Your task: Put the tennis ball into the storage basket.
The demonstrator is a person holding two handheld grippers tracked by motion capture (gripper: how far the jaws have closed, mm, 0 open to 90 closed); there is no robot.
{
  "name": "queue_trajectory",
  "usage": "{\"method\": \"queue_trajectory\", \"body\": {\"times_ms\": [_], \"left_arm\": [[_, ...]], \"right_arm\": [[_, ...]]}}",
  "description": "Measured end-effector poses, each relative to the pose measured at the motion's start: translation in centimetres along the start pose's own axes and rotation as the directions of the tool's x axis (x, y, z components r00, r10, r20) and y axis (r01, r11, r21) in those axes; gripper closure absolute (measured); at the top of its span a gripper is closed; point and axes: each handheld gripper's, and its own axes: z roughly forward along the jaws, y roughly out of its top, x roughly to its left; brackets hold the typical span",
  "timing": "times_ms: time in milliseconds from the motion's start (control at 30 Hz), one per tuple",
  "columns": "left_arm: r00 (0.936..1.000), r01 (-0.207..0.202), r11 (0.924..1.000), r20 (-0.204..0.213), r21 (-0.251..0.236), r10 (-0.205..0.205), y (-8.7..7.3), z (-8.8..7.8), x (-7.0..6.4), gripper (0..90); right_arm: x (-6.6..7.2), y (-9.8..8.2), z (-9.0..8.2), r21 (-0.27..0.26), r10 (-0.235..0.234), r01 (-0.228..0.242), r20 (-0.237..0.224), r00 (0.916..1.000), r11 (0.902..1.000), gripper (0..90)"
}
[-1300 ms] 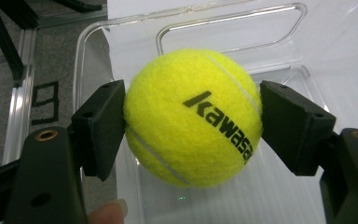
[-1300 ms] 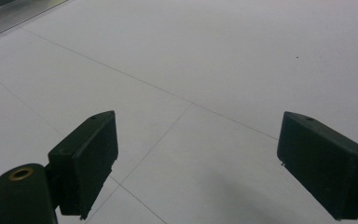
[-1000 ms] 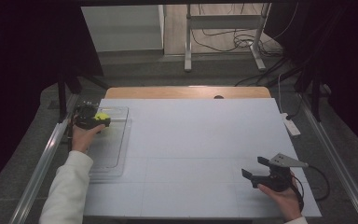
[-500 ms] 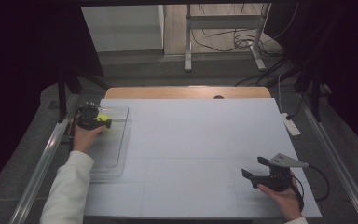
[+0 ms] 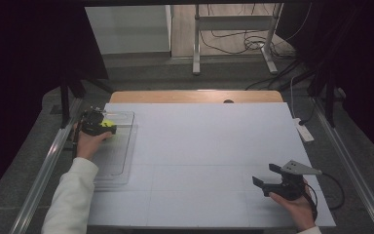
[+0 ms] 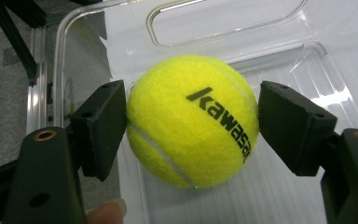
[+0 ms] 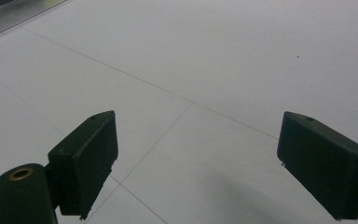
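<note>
The left claw [image 6: 193, 123] grips a tennis ball [image 6: 191, 121], hiding its sides.

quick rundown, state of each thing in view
yellow felt tennis ball: clamped between the jaws, over the tray
clear plastic tray: flat on the table's left edge
left hand-held gripper: shut on the ball
right hand-held gripper: open, nothing held, over the white table
</note>
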Motion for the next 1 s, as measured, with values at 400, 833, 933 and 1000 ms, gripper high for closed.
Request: {"method": "queue_trajectory", "body": {"times_ms": [400,833,933,1000], "left_arm": [[0.996,0.041,0.9924,0.083,-0.116,-0.032,0.1,-1.8,0.1,14.0],[0.9846,0.059,0.9811,0.173,-0.184,-0.026,-0.1,-3.6,0.0,13.0],[0.9791,0.07,0.9767,0.201,-0.203,-0.028,-0.2,-4.1,0.0,13.3],[0.9742,0.084,0.9731,0.223,-0.214,-0.035,-0.2,-4.3,0.0,13.3]], "right_arm": [[0.0,0.0,0.0,0.0,0.0,0.0,0.0,1.0,1.0,12.3],[-0.1,0.0,0.0,-0.001,0.002,-0.002,0.0,1.0,1.0,12.2],[-0.2,-0.1,0.0,-0.002,0.011,-0.011,-0.003,0.9999,0.9999,12.3],[-0.3,-0.2,-0.1,-0.001,0.013,-0.013,-0.003,0.9999,0.9999,12.2]]}}
